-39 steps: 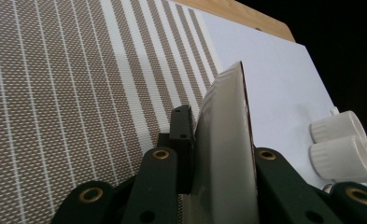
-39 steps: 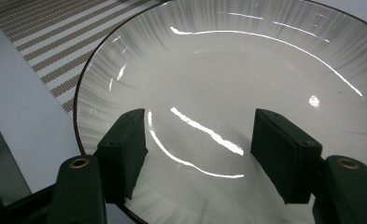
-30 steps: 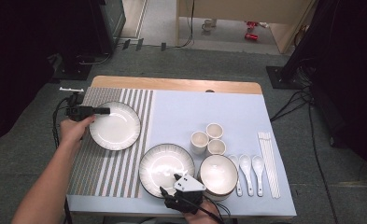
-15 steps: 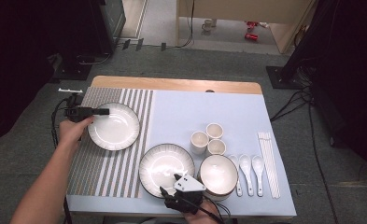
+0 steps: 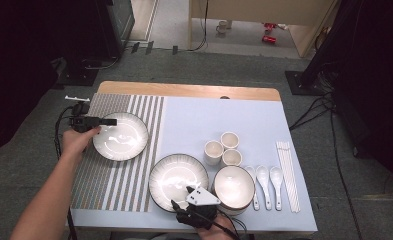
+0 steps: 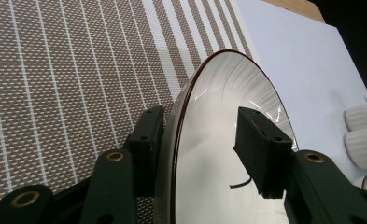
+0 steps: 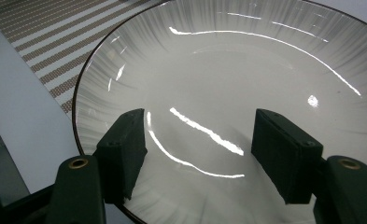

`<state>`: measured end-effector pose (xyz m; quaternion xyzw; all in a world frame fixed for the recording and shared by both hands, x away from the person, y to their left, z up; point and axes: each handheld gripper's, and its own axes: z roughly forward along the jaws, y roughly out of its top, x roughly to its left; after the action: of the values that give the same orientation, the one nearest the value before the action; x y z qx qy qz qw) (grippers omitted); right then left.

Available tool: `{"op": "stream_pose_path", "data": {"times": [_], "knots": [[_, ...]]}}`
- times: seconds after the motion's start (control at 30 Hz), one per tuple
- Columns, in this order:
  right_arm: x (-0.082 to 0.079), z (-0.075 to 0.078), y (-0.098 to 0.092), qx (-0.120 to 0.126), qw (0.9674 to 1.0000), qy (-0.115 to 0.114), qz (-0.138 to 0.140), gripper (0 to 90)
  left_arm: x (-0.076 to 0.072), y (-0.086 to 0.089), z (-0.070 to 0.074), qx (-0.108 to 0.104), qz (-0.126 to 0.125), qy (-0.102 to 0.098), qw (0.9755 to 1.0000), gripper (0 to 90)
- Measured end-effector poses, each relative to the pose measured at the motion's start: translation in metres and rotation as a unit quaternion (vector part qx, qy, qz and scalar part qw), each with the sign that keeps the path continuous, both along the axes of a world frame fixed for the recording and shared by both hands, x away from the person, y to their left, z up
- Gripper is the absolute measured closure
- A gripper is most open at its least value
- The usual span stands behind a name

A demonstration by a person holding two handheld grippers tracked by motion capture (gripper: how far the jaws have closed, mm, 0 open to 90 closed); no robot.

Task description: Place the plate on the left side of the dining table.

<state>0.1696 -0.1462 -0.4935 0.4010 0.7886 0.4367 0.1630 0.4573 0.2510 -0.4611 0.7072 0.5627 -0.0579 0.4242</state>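
A white plate (image 5: pixel 120 136) with a dark rim lies on the striped mat (image 5: pixel 109 185) at the left. My left gripper (image 5: pixel 111 121) reaches over its far-left rim; in the left gripper view the plate (image 6: pixel 228 140) has one jaw under the rim and one above, with a gap, so the left gripper (image 6: pixel 200 121) is open. A second, similar plate (image 5: pixel 178 175) sits at the front centre. My right gripper (image 5: pixel 185 194) hovers open over its near edge. In the right gripper view that plate (image 7: pixel 246 70) lies under the right gripper (image 7: pixel 200 126), whose jaws stand apart and hold nothing.
Three white cups (image 5: pixel 222 148) stand right of centre, with a bowl (image 5: pixel 233 186) in front of them. Three white spoons (image 5: pixel 266 182) and a set of white chopsticks (image 5: pixel 288 170) lie at the right on the pale blue cloth (image 5: pixel 209 115).
The left plate and left gripper have shifted very slightly; the right gripper has stayed over the front plate.
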Motion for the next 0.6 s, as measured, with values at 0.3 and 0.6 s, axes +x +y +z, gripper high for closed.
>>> {"op": "stream_pose_path", "data": {"times": [0.3, 0.6], "knots": [[-0.0001, 0.0000, 0.0000, 0.000, 1.0000, 0.000, 0.000, 35.0, 0.0000, 0.0017, -0.0024, 0.014, 0.004, 0.000, 0.9999, 46.4], [-0.0001, 0.0000, 0.0000, 0.000, 1.0000, 0.000, 0.000, 35.0, -0.0004, 0.0056, -0.0038, 0.025, 0.011, 0.002, 0.9996, 44.8]]}}
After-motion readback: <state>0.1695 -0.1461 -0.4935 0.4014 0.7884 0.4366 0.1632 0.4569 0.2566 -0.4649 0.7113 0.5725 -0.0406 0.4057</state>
